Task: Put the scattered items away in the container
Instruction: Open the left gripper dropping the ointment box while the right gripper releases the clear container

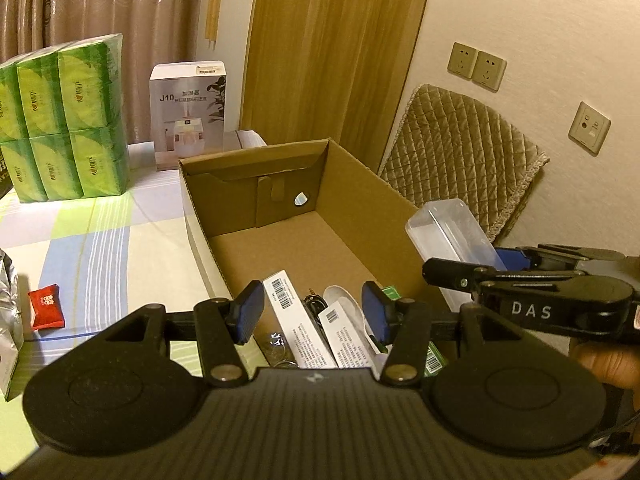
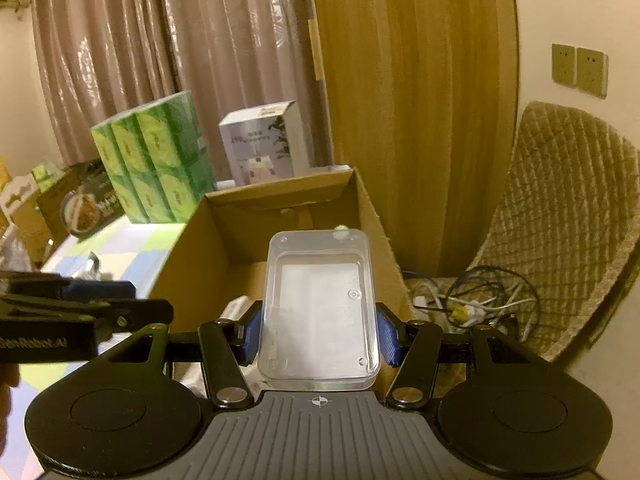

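Note:
An open cardboard box (image 1: 352,184) (image 2: 192,248) stands on the checked tablecloth; its near end holds white barcode-labelled packs (image 1: 288,312), a dark cable and a green pack. My left gripper (image 1: 314,312) hovers over that near end, open, nothing between its blue pads. My right gripper (image 2: 320,334) is shut on a clear plastic case (image 2: 320,308) (image 1: 448,232) and holds it above the box's right wall, tilted up. In the left wrist view the right gripper comes in from the right. A red sachet (image 1: 47,306) lies on the cloth left of the box.
Stacked green tissue packs (image 1: 60,120) and a white humidifier box (image 1: 188,112) stand behind the box. A silver foil bag (image 1: 8,320) sits at the far left. A quilted chair (image 2: 560,220) and tangled cables (image 2: 476,300) are right of the table, by the wall.

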